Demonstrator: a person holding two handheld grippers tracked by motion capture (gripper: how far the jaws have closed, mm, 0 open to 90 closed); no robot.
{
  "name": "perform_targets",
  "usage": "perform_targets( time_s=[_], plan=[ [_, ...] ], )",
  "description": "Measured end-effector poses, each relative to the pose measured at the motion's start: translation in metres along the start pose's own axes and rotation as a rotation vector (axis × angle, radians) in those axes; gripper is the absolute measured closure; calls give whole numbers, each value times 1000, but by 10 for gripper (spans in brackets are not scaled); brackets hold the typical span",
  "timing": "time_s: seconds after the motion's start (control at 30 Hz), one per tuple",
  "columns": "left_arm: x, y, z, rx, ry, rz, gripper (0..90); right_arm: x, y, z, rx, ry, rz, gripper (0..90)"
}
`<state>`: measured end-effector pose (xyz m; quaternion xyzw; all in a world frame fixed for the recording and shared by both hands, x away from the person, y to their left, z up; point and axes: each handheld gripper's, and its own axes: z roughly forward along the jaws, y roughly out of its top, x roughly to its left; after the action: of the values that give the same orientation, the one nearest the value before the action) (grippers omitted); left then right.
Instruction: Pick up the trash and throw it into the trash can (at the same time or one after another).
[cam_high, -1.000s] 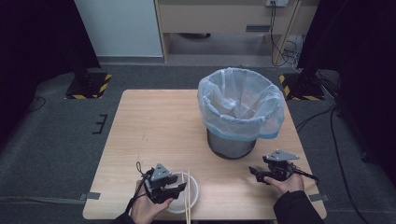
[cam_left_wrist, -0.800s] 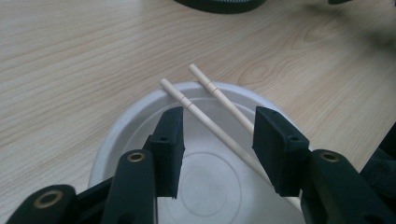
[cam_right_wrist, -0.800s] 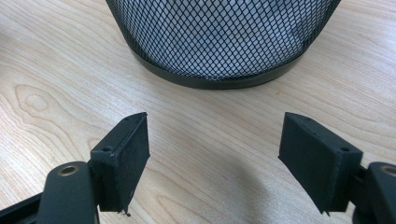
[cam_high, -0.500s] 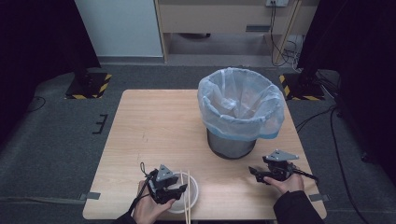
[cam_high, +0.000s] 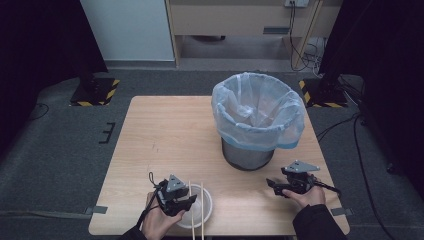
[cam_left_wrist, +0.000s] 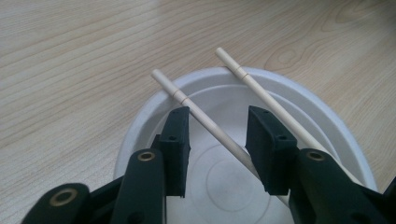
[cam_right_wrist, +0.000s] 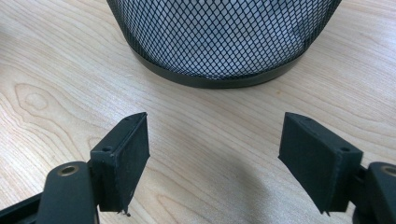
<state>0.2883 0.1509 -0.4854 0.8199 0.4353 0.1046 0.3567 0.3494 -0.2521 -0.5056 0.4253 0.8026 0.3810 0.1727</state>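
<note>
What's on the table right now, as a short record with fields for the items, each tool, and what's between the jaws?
surface: wooden table
bin: mesh waste bin with pale blue liner, far right of centre
bowl: white bowl at near edge
chopsticks: two chopsticks lying across the bowl
left tool: left tool over the bowl, jaws just been closing, one chopstick between them, pads not yet pressing it
right tool: right tool open, nothing between jaws, facing the bin base

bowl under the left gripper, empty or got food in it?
Empty. The white bowl shows a clean bare bottom in the left gripper view; two chopsticks just lie across its rim.
</note>
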Motion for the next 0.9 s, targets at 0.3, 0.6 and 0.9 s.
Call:
perform_targets(
  time_s=[0.3, 0.6, 0.9],
  plan=[
    [2, 0, 1, 16, 3, -2, 646, 0, 0, 0, 1, 1, 0, 244],
    [1, 0, 0, 45, 5, -14, 718, 0, 0, 0, 0, 1, -4, 244],
    [2, 0, 0, 63, 1, -10, 804, 0, 0, 0, 1, 2, -3, 244]
  ],
)
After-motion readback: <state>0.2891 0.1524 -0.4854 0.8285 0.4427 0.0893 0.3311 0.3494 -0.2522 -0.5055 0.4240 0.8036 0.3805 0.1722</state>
